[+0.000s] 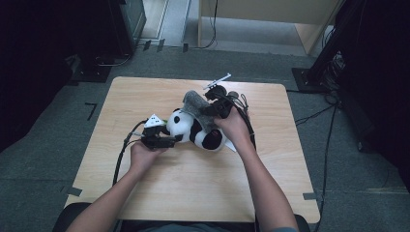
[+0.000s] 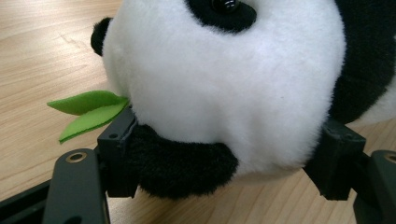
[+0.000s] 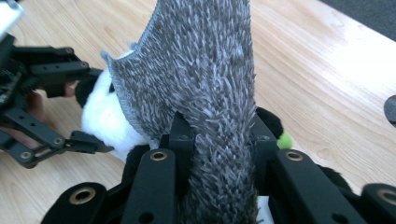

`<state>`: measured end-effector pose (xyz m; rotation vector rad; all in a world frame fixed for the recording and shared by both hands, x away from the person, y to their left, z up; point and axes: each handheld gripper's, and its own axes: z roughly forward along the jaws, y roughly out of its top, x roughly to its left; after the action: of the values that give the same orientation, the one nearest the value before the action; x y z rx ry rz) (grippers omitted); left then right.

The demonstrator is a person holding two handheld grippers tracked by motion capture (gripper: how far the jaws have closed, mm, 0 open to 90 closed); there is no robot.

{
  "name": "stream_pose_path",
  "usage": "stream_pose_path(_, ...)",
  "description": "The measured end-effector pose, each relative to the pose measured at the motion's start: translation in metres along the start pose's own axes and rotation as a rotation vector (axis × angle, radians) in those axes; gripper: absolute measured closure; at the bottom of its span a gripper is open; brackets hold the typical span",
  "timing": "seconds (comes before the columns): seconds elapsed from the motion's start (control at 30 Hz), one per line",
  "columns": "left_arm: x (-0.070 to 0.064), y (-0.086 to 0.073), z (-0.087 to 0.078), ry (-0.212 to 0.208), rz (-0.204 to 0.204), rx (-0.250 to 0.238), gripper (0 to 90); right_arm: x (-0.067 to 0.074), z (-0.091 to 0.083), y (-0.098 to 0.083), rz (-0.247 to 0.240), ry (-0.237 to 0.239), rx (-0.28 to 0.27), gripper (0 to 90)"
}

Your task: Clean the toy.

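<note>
A black-and-white panda plush (image 1: 196, 130) lies in the middle of the wooden table (image 1: 145, 188). My left gripper (image 1: 164, 141) is shut on the panda's head (image 2: 224, 79): its jaws press in on both sides, with a black fuzzy part between them. Two green felt leaves (image 2: 88, 109) stick out beside the left jaw. My right gripper (image 1: 216, 107) is shut on a grey fuzzy cloth (image 3: 205, 70), which it holds up over the panda's body (image 3: 105, 121). In the high view the cloth (image 1: 197, 107) drapes across the panda's back. The left gripper (image 3: 91, 142) appears at the left of the right gripper view.
Black cables (image 1: 120, 159) trail from both grippers over the table. Grey carpet surrounds the table, with a black stand (image 1: 319, 72) and cables to the right and a wooden cabinet (image 1: 270, 19) behind. Bare tabletop lies in front of the panda.
</note>
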<state>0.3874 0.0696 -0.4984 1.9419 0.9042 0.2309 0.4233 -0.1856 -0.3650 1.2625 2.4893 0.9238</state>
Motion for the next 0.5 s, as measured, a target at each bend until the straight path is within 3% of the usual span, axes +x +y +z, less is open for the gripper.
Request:
stream_pose_path(0.1, -0.001, 0.000, 0.000, 0.005, 0.008, -0.002, 25.4, -0.004, -0.013, 0.000, 0.013, -0.002, -0.038, 71.0)
stream_pose_path(0.17, -0.001, 0.000, 0.000, 0.004, 0.011, 0.002, 25.4, -0.008, -0.025, 0.000, 0.007, -0.048, -0.066, 71.1)
stream_pose_path(0.27, 0.000, -0.001, 0.000, 0.004, 0.015, 0.005, 25.4, -0.013, -0.033, -0.002, 0.023, -0.056, -0.082, 71.2)
stream_pose_path(0.3, 0.000, -0.001, 0.000, 0.004, 0.012, 0.002, 25.4, -0.014, -0.038, -0.005, 0.032, -0.021, -0.095, 71.3)
stream_pose_path(0.4, 0.000, -0.001, 0.000, 0.001, 0.009, 0.000, 25.3, -0.011, -0.038, -0.009, 0.013, 0.014, -0.091, 71.2)
stream_pose_path(0.5, 0.000, 0.000, 0.000, 0.001, 0.008, 0.001, 25.3, 0.004, -0.027, -0.018, -0.031, 0.104, -0.073, 71.3)
